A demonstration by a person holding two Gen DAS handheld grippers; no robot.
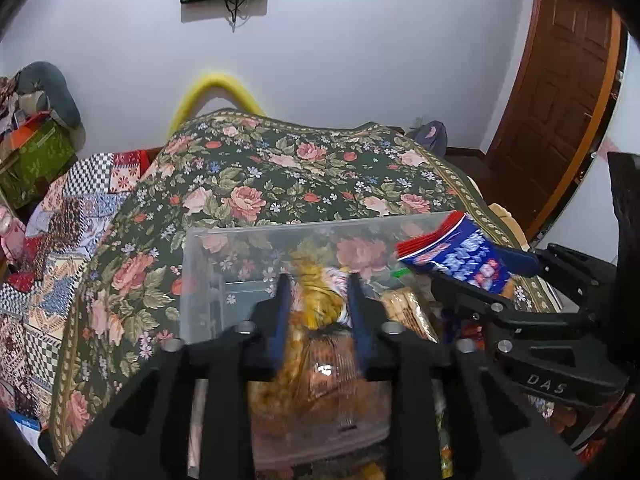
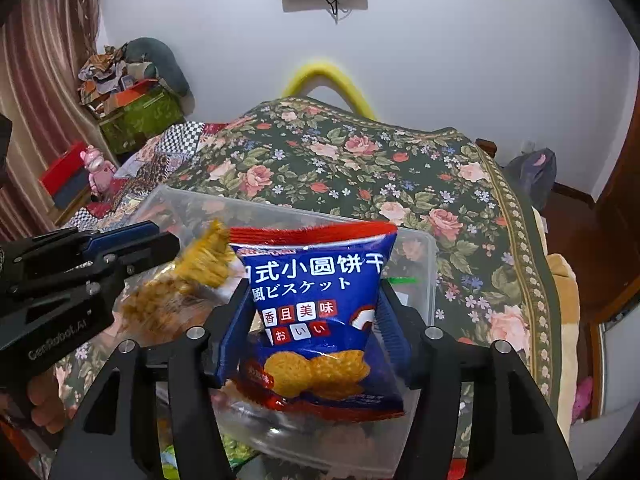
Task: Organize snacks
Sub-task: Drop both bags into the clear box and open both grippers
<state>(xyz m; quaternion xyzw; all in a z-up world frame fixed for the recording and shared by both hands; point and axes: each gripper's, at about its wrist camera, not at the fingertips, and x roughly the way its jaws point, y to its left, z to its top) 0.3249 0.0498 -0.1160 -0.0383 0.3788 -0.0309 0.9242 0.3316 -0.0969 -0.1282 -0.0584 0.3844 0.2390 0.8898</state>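
**Layout: bin on the bed, both tongs over it**

Bin [image 2: 430, 264] sat on the bedspread [image 2: 360, 160], wall behind. Left tongs [image 1: 318, 304] held the snack bag [image 1: 316, 304] above the bin. Right tongs [image 2: 316, 320] held the biscuit packet [image 2: 316, 312] to its right, also over the bin. More packets [image 1: 408, 312] lay inside. Box [image 2: 136, 116] stood far left, beside the bed.
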